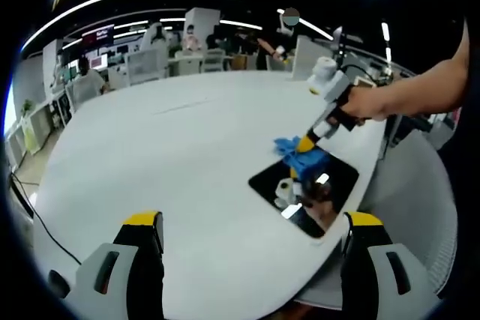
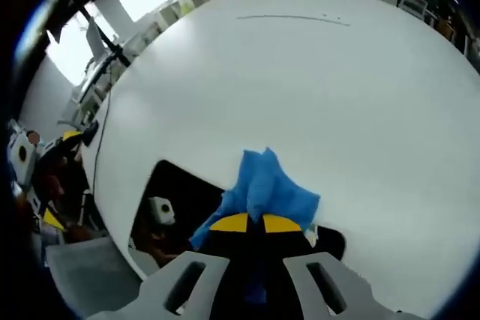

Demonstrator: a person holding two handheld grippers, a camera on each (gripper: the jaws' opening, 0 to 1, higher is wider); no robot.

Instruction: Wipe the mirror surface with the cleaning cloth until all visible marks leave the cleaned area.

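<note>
A dark rectangular mirror (image 1: 334,181) lies flat on the white table (image 1: 180,140) near its right edge. A blue cleaning cloth (image 1: 304,157) rests on the mirror's far side, and my right gripper (image 1: 306,145), held by a person's hand, is shut on it and presses it down. In the right gripper view the blue cloth (image 2: 262,189) bunches out ahead of the closed yellow-tipped jaws of my right gripper (image 2: 255,223), above the mirror (image 2: 180,200). My left gripper (image 1: 251,222) stands open over the table's near part, nothing between its fingers, short of the mirror.
The round white table stretches far and left. Office desks, chairs and people (image 1: 82,73) fill the background. A person's forearm (image 1: 420,88) reaches in from the right. The table edge (image 1: 390,155) runs close beside the mirror.
</note>
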